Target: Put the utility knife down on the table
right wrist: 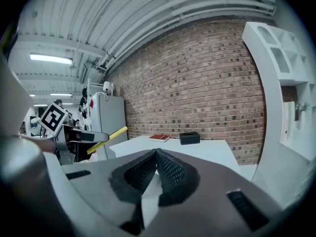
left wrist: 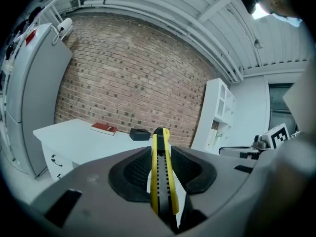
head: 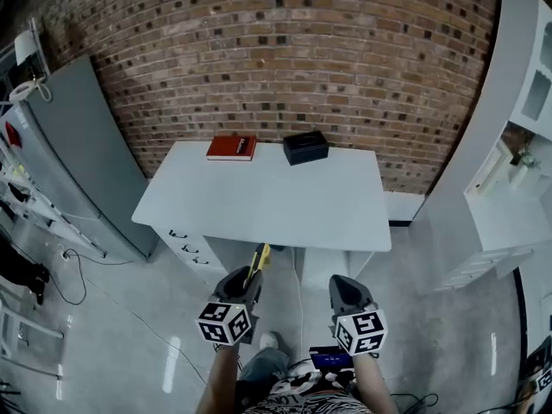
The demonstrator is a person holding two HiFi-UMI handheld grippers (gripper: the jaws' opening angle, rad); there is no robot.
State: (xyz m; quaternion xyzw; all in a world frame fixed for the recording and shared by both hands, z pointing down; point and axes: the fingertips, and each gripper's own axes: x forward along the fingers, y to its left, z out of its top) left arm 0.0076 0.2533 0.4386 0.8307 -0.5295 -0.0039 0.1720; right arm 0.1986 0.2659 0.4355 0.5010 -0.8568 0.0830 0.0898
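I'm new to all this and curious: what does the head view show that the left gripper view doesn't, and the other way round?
Only the head view shows the person's shoe and the left gripper from above, marker cube included. Only the left gripper view shows the ceiling with its lamp, and up close, the jaws shut on the yellow knife. Both show the knife, the white table, red book, black box and brick wall.

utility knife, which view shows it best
The left gripper view: the utility knife stands dead centre, yellow and black, clamped between the left gripper's jaws. The head view shows only its yellow front end poking past that gripper; the right gripper view shows a small yellow bar at far left.
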